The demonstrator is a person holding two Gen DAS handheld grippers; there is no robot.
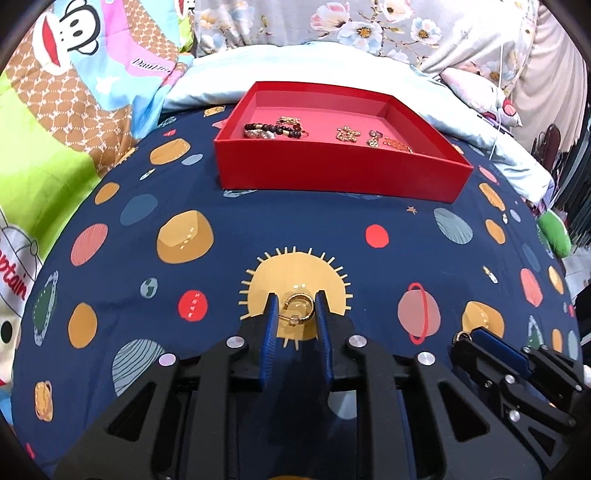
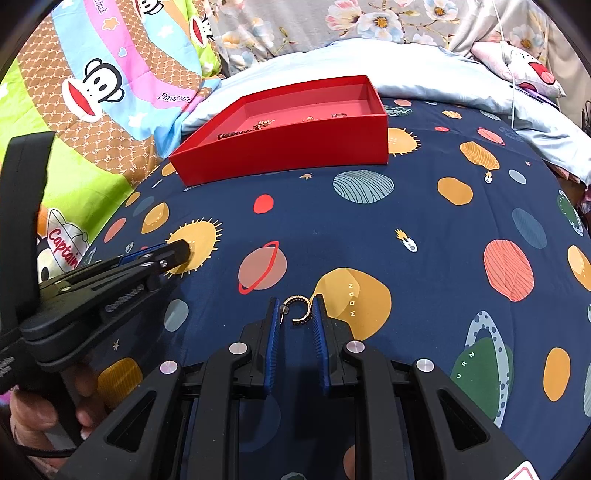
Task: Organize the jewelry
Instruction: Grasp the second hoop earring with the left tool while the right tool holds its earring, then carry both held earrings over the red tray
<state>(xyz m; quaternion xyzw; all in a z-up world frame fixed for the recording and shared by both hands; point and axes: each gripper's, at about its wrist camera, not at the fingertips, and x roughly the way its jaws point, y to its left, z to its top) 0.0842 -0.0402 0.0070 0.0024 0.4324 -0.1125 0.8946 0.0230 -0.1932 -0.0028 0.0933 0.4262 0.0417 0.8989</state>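
Observation:
A red box (image 1: 332, 177) stands on the navy planet-print sheet and holds a dark bead bracelet (image 1: 273, 130) and several gold pieces (image 1: 347, 133). It also shows in the right wrist view (image 2: 288, 151). My left gripper (image 1: 297, 312) sits low on the sheet with a gold hoop earring (image 1: 300, 312) between its blue fingers, which touch the earring's sides. My right gripper (image 2: 295, 312) brackets a dark-studded gold hoop earring (image 2: 301, 309); the right finger touches it, the left finger stands just off its post. The right gripper also shows in the left wrist view (image 1: 469, 338).
A pale blue pillow (image 1: 295, 74) lies behind the box. A cartoon monkey quilt (image 1: 74, 92) is heaped at the left, floral fabric (image 1: 351, 26) at the back. The left gripper's body (image 2: 110, 280) and the hand holding it cross the right wrist view's left side.

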